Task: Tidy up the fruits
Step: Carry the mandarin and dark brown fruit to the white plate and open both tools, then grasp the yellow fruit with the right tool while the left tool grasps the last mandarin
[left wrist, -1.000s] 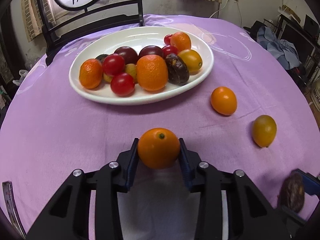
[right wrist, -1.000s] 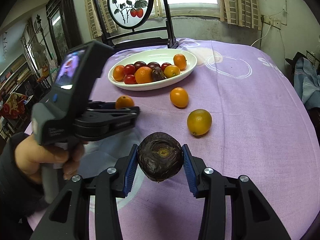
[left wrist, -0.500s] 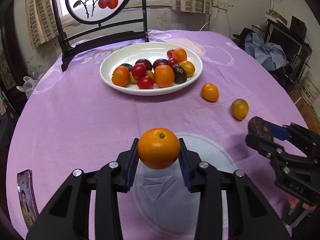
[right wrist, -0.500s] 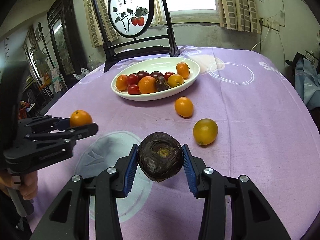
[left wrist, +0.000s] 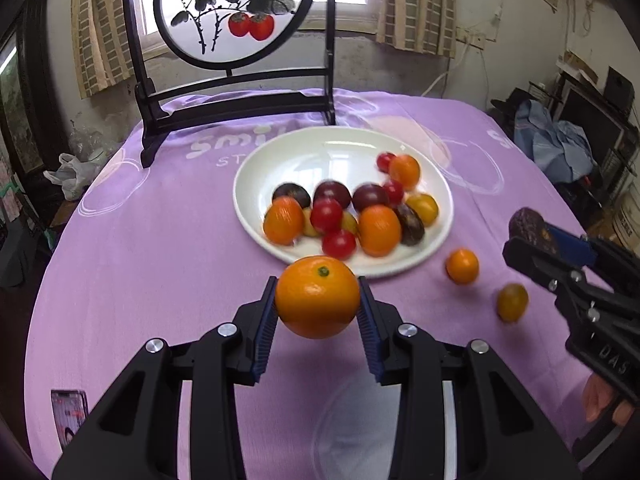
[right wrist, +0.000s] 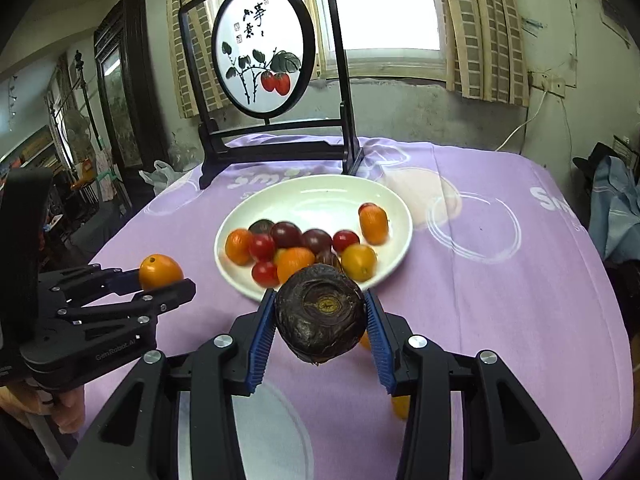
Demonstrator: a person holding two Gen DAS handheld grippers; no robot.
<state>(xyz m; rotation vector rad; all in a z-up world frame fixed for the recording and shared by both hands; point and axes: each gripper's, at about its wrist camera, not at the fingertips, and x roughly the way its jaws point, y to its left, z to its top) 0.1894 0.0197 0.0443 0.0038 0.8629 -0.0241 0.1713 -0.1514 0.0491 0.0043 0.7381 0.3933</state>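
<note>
My left gripper (left wrist: 317, 306) is shut on an orange fruit (left wrist: 317, 296), held above the purple cloth in front of the white plate (left wrist: 264, 162). It also shows in the right wrist view (right wrist: 160, 270). My right gripper (right wrist: 320, 316) is shut on a dark wrinkled passion fruit (right wrist: 320, 314), also seen at the right of the left wrist view (left wrist: 530, 226). The plate (right wrist: 396, 204) holds several tomatoes, oranges and dark fruits. A small orange fruit (left wrist: 462, 266) and a yellow-green fruit (left wrist: 512, 302) lie on the cloth right of the plate.
A black stand with a round painted screen (left wrist: 236, 12) stands behind the plate at the table's far edge. A phone (left wrist: 68, 414) lies on the cloth at the near left. Clothes (left wrist: 556, 140) are piled beyond the table's right edge.
Both grippers have risen and tilted up, each still holding its fruit. The plate now appears farther ahead, and the right gripper has come alongside the left one.
</note>
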